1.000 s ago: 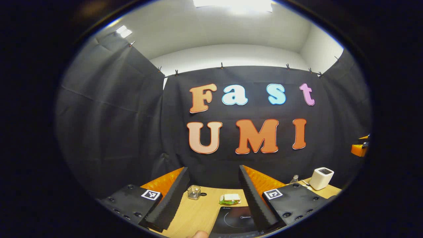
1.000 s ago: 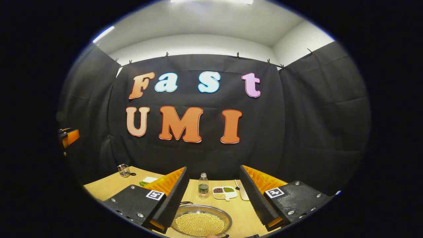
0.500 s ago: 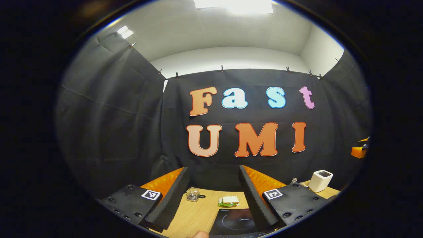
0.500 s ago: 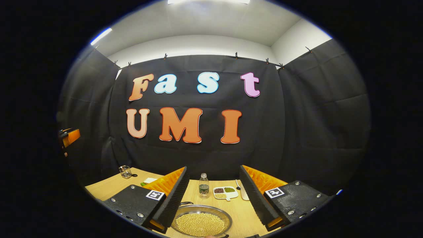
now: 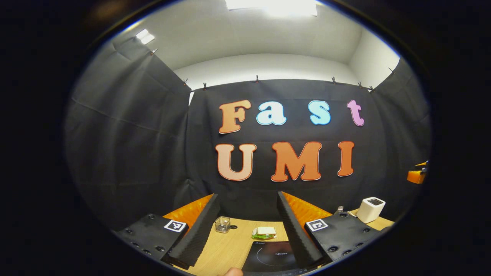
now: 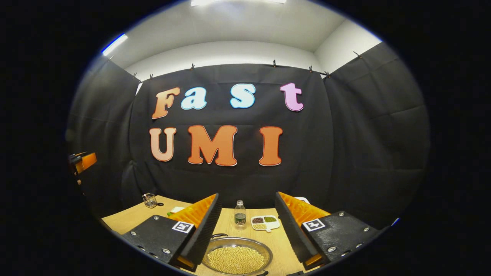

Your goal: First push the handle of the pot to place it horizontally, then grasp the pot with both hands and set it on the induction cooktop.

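Observation:
A shallow metal pot (image 6: pixel 237 259) holding pale beans sits on the wooden table (image 6: pixel 122 220), low between the fingers of my right gripper (image 6: pixel 247 194). That gripper is open and hovers just above and behind the pot, touching nothing. A thin dark handle piece (image 6: pixel 217 235) shows at the pot's far left rim. The black induction cooktop (image 5: pixel 273 256) lies on the table (image 5: pixel 234 245), low between the fingers of my left gripper (image 5: pixel 247 194). The left gripper is open too, with nothing in it.
Behind the pot stand a small bottle (image 6: pixel 240 215) and a divided white dish (image 6: pixel 264 222) of beans. A glass cup (image 5: pixel 222 224) and a sandwich-like item (image 5: pixel 264 232) sit beyond the cooktop. A white box (image 5: pixel 371 209) stands at the far right.
The right gripper has turned slightly left, so a white spoon beside the dish is now hidden behind its finger. The left gripper has barely shifted. Both stay open.

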### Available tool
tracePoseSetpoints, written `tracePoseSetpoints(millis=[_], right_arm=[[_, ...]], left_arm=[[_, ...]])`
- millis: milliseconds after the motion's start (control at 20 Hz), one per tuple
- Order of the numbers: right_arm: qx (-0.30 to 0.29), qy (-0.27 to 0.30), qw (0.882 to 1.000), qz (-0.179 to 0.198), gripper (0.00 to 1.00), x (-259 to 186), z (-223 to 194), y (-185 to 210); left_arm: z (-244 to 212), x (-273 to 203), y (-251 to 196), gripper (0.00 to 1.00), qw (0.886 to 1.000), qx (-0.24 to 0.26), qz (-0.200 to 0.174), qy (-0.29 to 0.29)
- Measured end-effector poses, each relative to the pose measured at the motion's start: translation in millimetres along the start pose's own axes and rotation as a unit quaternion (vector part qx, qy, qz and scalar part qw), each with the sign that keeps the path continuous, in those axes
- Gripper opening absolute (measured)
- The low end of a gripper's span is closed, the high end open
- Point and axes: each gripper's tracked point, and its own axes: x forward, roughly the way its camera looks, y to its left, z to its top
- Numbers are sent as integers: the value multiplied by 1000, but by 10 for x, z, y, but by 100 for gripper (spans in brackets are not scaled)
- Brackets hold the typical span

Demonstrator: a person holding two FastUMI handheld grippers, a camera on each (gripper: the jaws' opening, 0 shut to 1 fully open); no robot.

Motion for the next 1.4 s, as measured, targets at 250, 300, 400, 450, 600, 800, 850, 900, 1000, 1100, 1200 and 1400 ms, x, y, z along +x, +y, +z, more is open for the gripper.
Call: tracePoseSetpoints(millis=[250, 300, 400, 450, 600, 800, 850, 900, 1000, 1100, 1200, 1400], right_arm=[[11, -1, 1000, 11, 70, -13, -35, 17], [14, 1, 1000, 13, 68, -11, -59, 18], [17, 4, 1000, 14, 60, -19, -104, 17], [17, 6, 1000, 14, 57, -25, -128, 9], [11, 15, 1000, 13, 39, -31, -245, 22], [18, 37, 999, 7, 15, -62, -481, 5], [22, 43, 999, 8, 6, -81, -547, 39], [23, 48, 999, 11, 2, -92, -613, 64], [18, 60, 998, 18, 0, -120, -769, 99], [14, 74, 997, 16, 0, -144, -941, 79], [18, 94, 995, 16, 0, -189, -1136, 71], [20, 140, 990, 9, 0, -259, -1559, 0]], left_arm=[[32, -53, 17, 99, 1000, 4, 1, -2], [34, -44, 3, 99, 1000, 5, 1, -2], [55, -58, -10, 99, 1000, 6, 0, -5], [57, -76, -15, 99, 1000, 6, -1, -6], [66, -85, -23, 98, 1000, 5, -3, -8], [55, -61, -40, 99, 1000, 7, -3, -7], [50, -49, -31, 99, 1000, 5, -3, -7], [40, -56, -34, 99, 1000, 4, -2, -6], [11, -45, -43, 99, 1000, 6, -1, -4], [8, -47, -27, 99, 1000, 9, 1, -3], [0, -40, -16, 99, 1000, 10, 1, -2], [24, -48, 9, 99, 1000, 11, 4, -5]])
